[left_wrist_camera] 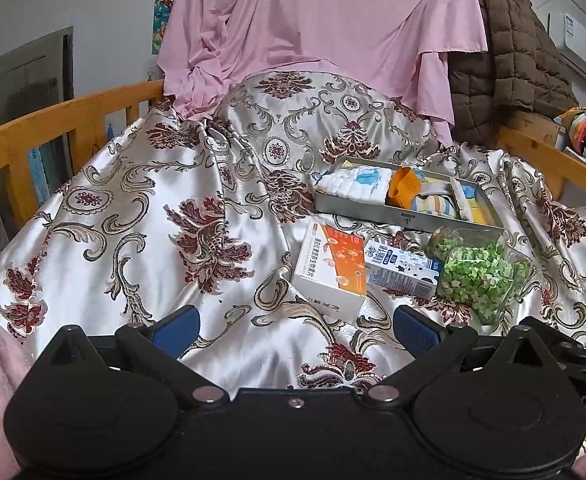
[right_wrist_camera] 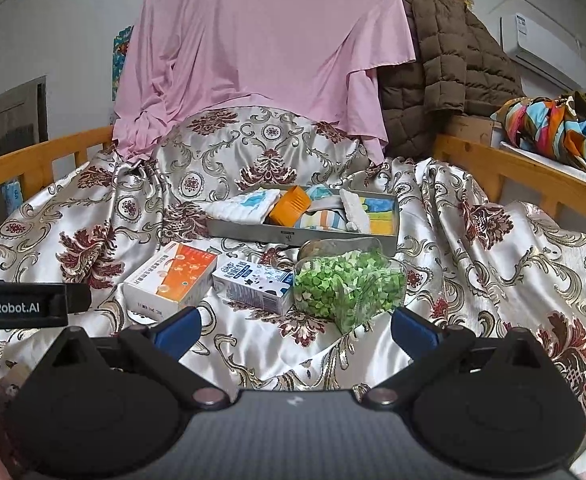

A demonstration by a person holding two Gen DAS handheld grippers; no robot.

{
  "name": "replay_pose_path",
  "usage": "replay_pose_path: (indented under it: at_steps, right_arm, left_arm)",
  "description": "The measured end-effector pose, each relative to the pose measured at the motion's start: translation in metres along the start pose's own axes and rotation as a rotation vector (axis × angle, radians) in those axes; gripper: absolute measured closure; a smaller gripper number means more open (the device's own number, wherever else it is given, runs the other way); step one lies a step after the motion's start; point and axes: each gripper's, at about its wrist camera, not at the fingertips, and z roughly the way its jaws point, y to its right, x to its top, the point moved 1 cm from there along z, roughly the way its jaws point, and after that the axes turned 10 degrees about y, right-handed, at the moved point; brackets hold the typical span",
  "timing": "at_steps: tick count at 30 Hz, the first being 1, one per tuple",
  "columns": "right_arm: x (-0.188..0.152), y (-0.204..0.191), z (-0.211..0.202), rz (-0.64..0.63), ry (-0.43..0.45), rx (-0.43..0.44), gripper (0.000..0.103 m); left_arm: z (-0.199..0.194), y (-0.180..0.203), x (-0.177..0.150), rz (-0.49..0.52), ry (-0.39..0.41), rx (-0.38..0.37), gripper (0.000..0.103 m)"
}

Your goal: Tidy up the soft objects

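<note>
A grey metal tray (left_wrist_camera: pixel 373 210) (right_wrist_camera: pixel 253 230) lies on the patterned satin bedspread and holds soft items: a folded white cloth (left_wrist_camera: pixel 357 184) (right_wrist_camera: pixel 245 204), an orange piece (left_wrist_camera: pixel 403 188) (right_wrist_camera: pixel 289 204), a striped sock (left_wrist_camera: pixel 429 205) (right_wrist_camera: pixel 321 220) and yellow sponges (right_wrist_camera: pixel 381 216). In front of the tray lie an orange-and-white box (left_wrist_camera: pixel 333 268) (right_wrist_camera: pixel 173 280), a small milk carton (left_wrist_camera: pixel 401 270) (right_wrist_camera: pixel 253 284) and a jar of green paper stars (left_wrist_camera: pixel 477 272) (right_wrist_camera: pixel 345 284). My left gripper (left_wrist_camera: pixel 295 326) is open over bare bedspread, nearer than the box. My right gripper (right_wrist_camera: pixel 295 326) is open just short of the carton and jar.
Wooden bed rails (left_wrist_camera: pixel 53 120) (right_wrist_camera: pixel 513 168) run along both sides. A pink sheet (right_wrist_camera: pixel 253 48) drapes the back, beside a brown quilted coat (right_wrist_camera: pixel 445 60). Colourful scarves (right_wrist_camera: pixel 553 120) sit on a shelf at right. The left gripper's body (right_wrist_camera: pixel 25 304) shows at the right wrist view's left edge.
</note>
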Motion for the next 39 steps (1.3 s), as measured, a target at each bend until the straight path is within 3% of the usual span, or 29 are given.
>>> replay_pose_path:
  at_steps: [39]
  right_arm:
    - [-0.0006, 0.0028, 0.0007, 0.043, -0.012, -0.037, 0.0]
  left_arm:
    - [0.0002, -0.0056, 0.0001, -0.002, 0.0, 0.01, 0.001]
